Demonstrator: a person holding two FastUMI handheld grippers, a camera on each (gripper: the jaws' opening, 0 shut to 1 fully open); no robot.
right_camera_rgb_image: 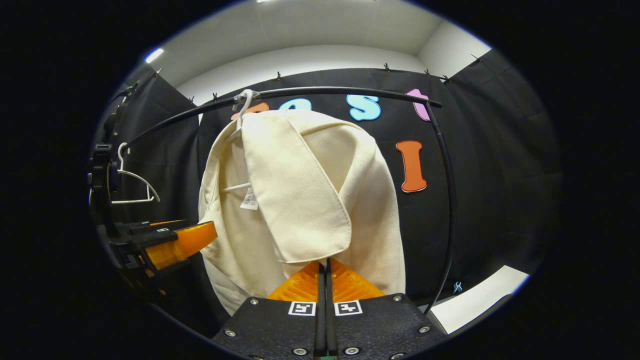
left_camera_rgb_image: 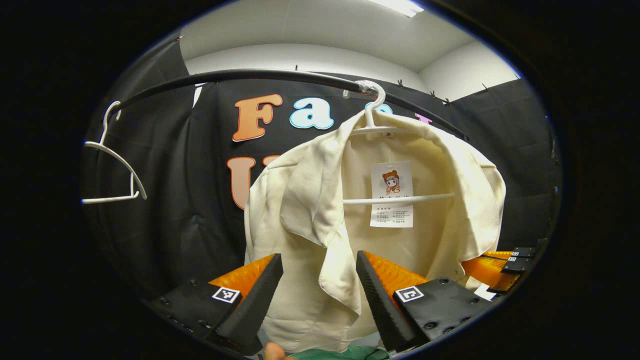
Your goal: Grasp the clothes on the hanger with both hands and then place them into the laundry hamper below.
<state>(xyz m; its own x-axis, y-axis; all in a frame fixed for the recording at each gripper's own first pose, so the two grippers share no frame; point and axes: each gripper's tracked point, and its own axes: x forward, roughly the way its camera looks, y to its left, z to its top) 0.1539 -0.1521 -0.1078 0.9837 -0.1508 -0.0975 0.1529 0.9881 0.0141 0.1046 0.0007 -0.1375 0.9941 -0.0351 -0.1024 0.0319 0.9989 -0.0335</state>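
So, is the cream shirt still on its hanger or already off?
On. The cream shirt hangs from the white hanger, whose hook is over the black rail; its crossbar shows inside the open front.

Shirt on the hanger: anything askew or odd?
Yes. The cream shirt hangs lopsided on the white hanger: it is open, showing the tag, and one front panel is folded over. No damage seen. A second hanger hangs bare on the rail.

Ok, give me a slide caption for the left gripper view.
Open left gripper straddling the front edge of a cream shirt hanging on a white hanger from the black rail.
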